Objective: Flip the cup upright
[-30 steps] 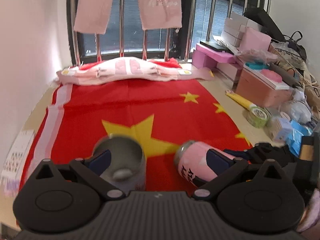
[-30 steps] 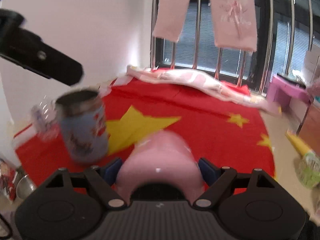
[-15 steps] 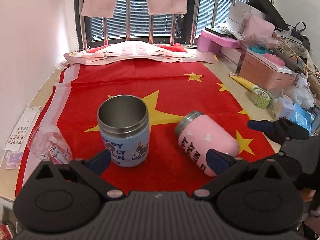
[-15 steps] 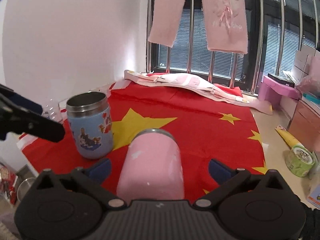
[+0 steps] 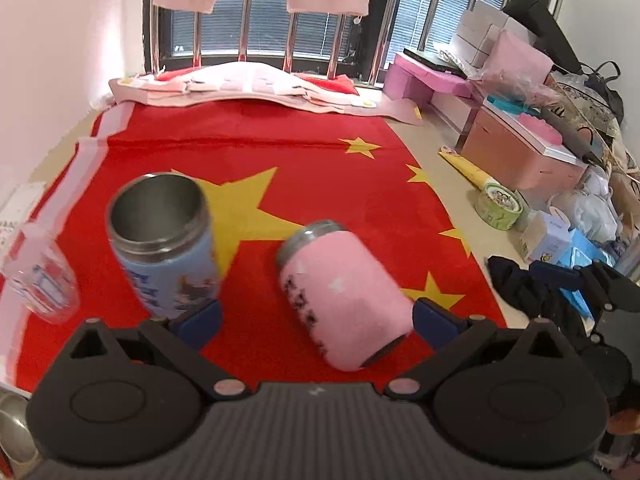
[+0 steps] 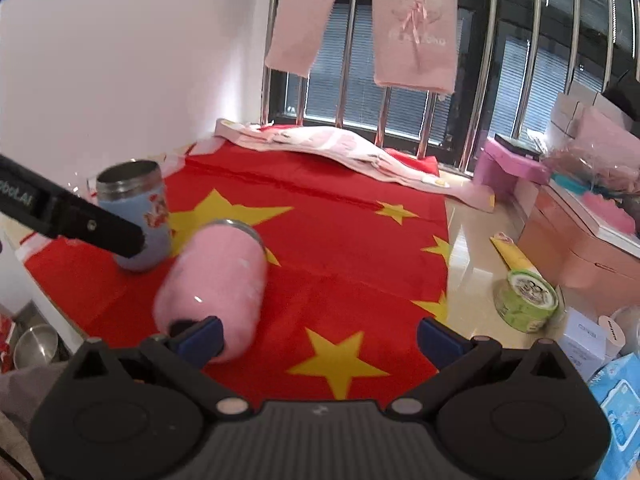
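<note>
A pink cup (image 5: 344, 296) lies on its side on the red flag cloth (image 5: 320, 168), steel rim pointing away; it also shows in the right wrist view (image 6: 216, 280). A blue cup (image 5: 168, 240) stands upright with its open steel mouth up; it also shows in the right wrist view (image 6: 136, 216). My left gripper (image 5: 316, 320) is open, with the pink cup's base between its fingers and the blue cup just beyond its left finger. My right gripper (image 6: 320, 336) is open and empty, the pink cup at its left finger (image 6: 200, 336).
A clear plastic cup (image 5: 36, 276) lies at the cloth's left edge. A green tape roll (image 6: 526, 300), boxes and bags crowd the right side. Folded pink cloth (image 5: 248, 84) lies by the window bars at the back. A steel bowl (image 6: 36, 344) sits below the left edge.
My left gripper has shifted right, so the pink cup now sits between its fingers. My right gripper has shifted right, so the pink cup is now at its left finger.
</note>
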A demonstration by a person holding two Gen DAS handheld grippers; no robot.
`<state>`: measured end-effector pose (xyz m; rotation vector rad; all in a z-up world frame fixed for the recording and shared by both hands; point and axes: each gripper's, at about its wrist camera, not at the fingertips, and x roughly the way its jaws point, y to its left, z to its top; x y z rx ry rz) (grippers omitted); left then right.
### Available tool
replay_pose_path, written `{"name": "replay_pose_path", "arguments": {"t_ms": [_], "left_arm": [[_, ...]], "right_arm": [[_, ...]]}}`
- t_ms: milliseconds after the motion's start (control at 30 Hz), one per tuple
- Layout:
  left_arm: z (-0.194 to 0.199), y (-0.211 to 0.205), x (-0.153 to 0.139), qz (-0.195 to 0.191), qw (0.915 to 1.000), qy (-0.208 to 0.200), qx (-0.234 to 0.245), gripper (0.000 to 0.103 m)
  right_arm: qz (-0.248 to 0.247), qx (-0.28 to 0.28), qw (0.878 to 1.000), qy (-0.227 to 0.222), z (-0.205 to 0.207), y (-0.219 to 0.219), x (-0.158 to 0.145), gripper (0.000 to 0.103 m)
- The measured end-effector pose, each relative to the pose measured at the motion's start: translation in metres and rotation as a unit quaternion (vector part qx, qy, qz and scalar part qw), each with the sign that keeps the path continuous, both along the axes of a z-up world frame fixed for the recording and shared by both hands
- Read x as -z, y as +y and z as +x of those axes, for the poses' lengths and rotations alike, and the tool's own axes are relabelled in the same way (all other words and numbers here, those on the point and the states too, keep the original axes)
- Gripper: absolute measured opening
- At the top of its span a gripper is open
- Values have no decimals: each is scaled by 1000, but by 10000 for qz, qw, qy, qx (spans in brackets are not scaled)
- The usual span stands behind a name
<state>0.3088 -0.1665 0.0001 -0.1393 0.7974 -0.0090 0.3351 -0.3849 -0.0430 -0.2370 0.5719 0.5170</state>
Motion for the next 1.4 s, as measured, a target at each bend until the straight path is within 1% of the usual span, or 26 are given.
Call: {"name": "replay_pose_path", "arguments": {"t_ms": [167,333,400,533,567,633,700,733,833,967,1100,1200,1267,1333,1400], "left_arm": [[21,-20,16,-4,9997,105,-213,103],[45,-34,36,99,9984,188,-530,103],[54,-39,42,115,9980,253,-576,103],[68,-45,57,60,9966,555,-601,103],[70,-45,61,108,9963,587,-621,103],[71,-45,65,161,9964,590,-590,103],[73,-43,68,216,9968,577,-504,96],[73,-41,69,218,9974,548,-405,95],[74,-36,68,197,9983,537,-99,94],[71,-33,65,497,9963,622,327,93],[68,-28,64,632,9938,705,585,93],[71,-30,64,720,9921,798,654,94],[75,-32,62,757,9918,863,562,95],[81,-32,59,628,9928,899,483,103],[91,-32,55,498,9924,1058,370,103]], "right_arm": [[-172,8,9999,11,16,-15,8,103],[-129,68,9998,114,31,-24,21,103],[-90,91,9998,181,36,-27,26,103],[9,111,9995,311,42,-32,38,103],[43,125,9993,342,43,-33,41,103],[91,132,9991,382,44,-34,44,103],[134,138,9990,413,44,-36,48,103],[155,138,9989,431,45,-36,49,103],[219,104,9987,459,44,-36,50,103],[296,-6,9986,432,40,-33,48,103],[348,-63,9985,408,36,-30,47,103],[353,-82,9985,410,35,-28,48,103],[351,-59,9985,418,35,-28,49,103],[344,-38,9986,412,35,-30,48,103],[327,-14,9987,398,35,-32,48,103]]}}
